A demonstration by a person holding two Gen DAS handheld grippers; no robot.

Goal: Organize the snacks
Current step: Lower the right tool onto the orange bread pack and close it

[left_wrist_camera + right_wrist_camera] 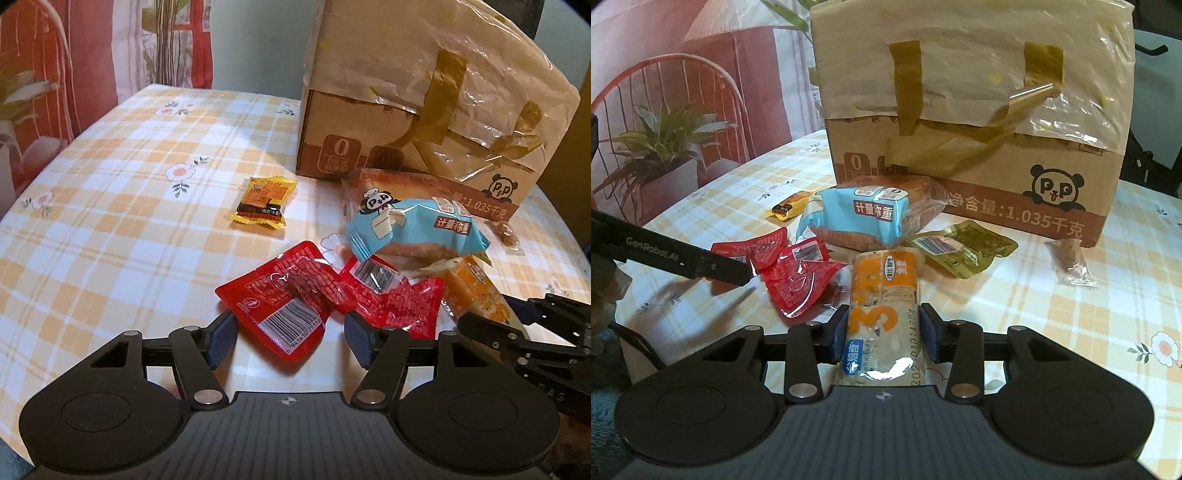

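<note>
Cardboard box [1071, 192] top cut off by upper frame edge in both views. Bread loaf [916, 206] mostly hidden behind blue packet [857, 218]. Orange packet [480, 295] partly covered by right gripper [524, 321] at right edge of left view. Olive pouch [964, 247] print too small to read. Small clear packet [1067, 258] blurred.

Two red packets [280, 314] [391, 295], one blue [413, 229], two orange-yellow [882, 295] [263, 203], one olive [960, 247], one box [997, 147].
</note>
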